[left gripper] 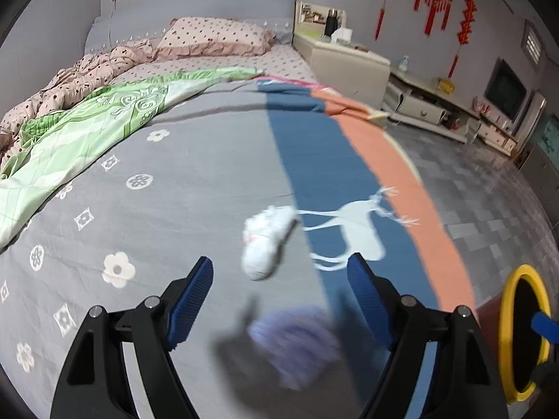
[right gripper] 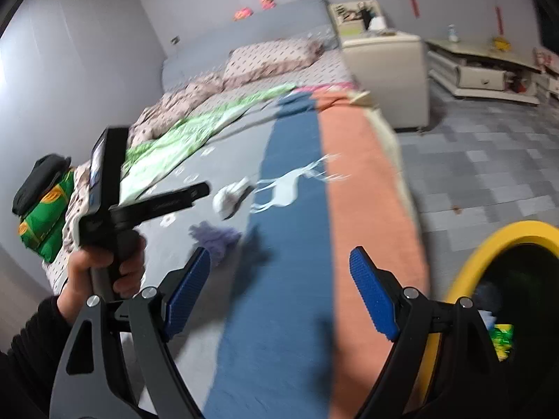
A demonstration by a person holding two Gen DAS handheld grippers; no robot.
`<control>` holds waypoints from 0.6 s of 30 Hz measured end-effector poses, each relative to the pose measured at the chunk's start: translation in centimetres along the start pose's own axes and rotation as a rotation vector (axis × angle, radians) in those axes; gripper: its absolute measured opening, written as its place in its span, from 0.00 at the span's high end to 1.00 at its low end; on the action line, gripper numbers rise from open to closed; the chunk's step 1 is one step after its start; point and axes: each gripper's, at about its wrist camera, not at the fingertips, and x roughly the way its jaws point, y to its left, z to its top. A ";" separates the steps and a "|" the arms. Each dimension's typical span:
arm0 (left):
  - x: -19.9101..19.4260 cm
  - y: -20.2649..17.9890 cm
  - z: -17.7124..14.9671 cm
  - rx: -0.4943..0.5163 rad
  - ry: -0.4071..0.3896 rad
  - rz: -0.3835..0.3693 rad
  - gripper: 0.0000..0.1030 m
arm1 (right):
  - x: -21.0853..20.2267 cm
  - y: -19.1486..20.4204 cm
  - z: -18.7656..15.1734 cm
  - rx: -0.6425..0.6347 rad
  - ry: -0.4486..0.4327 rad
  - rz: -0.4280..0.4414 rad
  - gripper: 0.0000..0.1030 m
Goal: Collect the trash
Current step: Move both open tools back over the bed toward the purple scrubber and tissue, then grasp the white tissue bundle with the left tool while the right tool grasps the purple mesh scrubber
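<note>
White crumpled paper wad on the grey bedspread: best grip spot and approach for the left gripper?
Probably across its narrow middle, coming down from above. The white crumpled paper wad lies flat and elongated on the grey flower-print bedspread, long axis slanting toward the white deer print. The left gripper is open with nothing between its jaws; turn it so the pads span the short width.

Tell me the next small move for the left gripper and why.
Probably lower the left gripper onto the purple crumpled wad and close. Its jaws stand open and empty, the wad lies on the bedspread just below them, nearer than the white crumpled wad. The yellow-rimmed bin waits beside the bed, so the carry looks short.
</note>
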 end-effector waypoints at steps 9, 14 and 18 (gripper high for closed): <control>5.1 2.7 1.0 0.058 0.066 -0.014 0.26 | 9.7 5.3 -0.5 -0.073 0.104 0.059 0.24; 7.5 2.8 1.0 0.078 0.091 -0.024 0.27 | 12.6 6.4 -0.6 -0.110 0.138 0.057 0.24; 8.9 2.5 1.2 0.089 0.100 -0.061 0.28 | 14.7 7.3 -0.9 -0.141 0.172 0.060 0.24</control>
